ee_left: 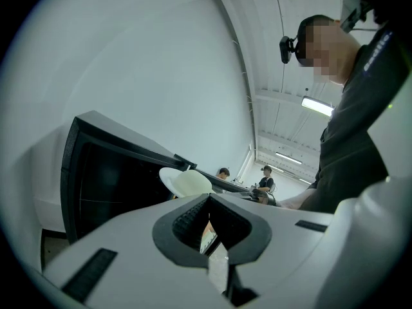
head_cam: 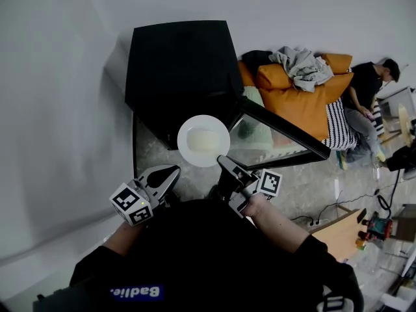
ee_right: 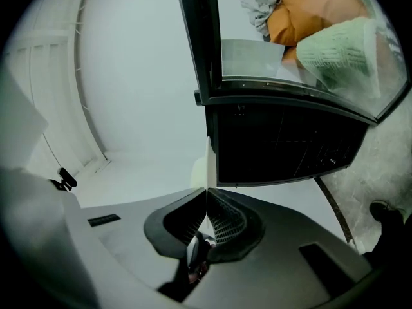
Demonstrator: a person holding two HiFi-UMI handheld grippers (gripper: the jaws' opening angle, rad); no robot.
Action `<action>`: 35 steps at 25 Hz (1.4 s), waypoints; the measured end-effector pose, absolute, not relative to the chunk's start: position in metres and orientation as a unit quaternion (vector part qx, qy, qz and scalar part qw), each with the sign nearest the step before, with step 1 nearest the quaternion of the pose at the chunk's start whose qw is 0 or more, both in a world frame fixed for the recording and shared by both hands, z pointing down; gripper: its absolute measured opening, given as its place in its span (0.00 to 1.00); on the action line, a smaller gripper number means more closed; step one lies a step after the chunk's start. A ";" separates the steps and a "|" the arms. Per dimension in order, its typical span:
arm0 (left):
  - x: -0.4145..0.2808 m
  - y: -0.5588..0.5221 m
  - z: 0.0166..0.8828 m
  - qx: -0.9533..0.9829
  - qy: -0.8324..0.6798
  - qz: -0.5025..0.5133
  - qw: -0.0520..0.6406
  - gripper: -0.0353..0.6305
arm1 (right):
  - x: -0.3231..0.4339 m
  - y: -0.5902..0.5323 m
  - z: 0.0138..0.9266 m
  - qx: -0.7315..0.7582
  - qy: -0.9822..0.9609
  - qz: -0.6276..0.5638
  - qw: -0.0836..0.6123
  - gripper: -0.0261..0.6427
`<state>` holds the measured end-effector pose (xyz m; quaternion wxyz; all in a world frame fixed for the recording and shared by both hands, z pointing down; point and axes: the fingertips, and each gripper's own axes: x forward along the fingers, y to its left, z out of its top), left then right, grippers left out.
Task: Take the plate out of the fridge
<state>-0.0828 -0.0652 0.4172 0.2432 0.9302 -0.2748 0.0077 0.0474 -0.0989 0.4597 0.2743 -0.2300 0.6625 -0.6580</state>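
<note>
Ribbed right gripper (head_cam: 221, 160), round white plate (head_cam: 203, 141)

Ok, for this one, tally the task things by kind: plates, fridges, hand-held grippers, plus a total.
plate: 1
fridge: 1
hand-held grippers: 2, the left hand-held gripper, shut and empty, and the right hand-held gripper, shut on the plate's rim
total: 4
</note>
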 end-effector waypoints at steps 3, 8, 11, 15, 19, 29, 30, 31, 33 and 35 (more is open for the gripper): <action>-0.082 -0.066 0.420 0.933 -0.269 0.008 0.240 0.06 | 0.048 -0.099 0.458 -0.231 0.668 -0.654 0.269 0.06; -0.082 -0.068 0.420 0.928 -0.274 0.008 0.250 0.06 | 0.046 -0.099 0.451 -0.227 0.672 -0.650 0.272 0.06; -0.081 -0.069 0.422 0.930 -0.272 0.009 0.246 0.06 | 0.045 -0.099 0.448 -0.222 0.676 -0.647 0.273 0.06; -0.080 -0.069 0.417 0.929 -0.276 0.008 0.247 0.06 | 0.044 -0.099 0.445 -0.219 0.678 -0.646 0.274 0.06; -0.081 -0.069 0.419 0.931 -0.274 0.009 0.242 0.06 | 0.044 -0.099 0.446 -0.221 0.677 -0.646 0.275 0.06; -0.081 -0.072 0.422 0.929 -0.277 0.009 0.246 0.06 | 0.046 -0.101 0.449 -0.224 0.673 -0.647 0.280 0.06; -0.082 -0.072 0.422 0.928 -0.278 0.009 0.247 0.06 | 0.046 -0.101 0.449 -0.224 0.673 -0.647 0.280 0.06; -0.082 -0.072 0.422 0.928 -0.278 0.008 0.248 0.06 | 0.046 -0.101 0.449 -0.224 0.673 -0.647 0.280 0.06; -0.082 -0.072 0.421 0.927 -0.280 0.005 0.250 0.06 | 0.046 -0.101 0.450 -0.225 0.672 -0.648 0.279 0.06; -0.082 -0.072 0.420 0.926 -0.281 0.004 0.252 0.06 | 0.046 -0.100 0.451 -0.226 0.672 -0.648 0.278 0.06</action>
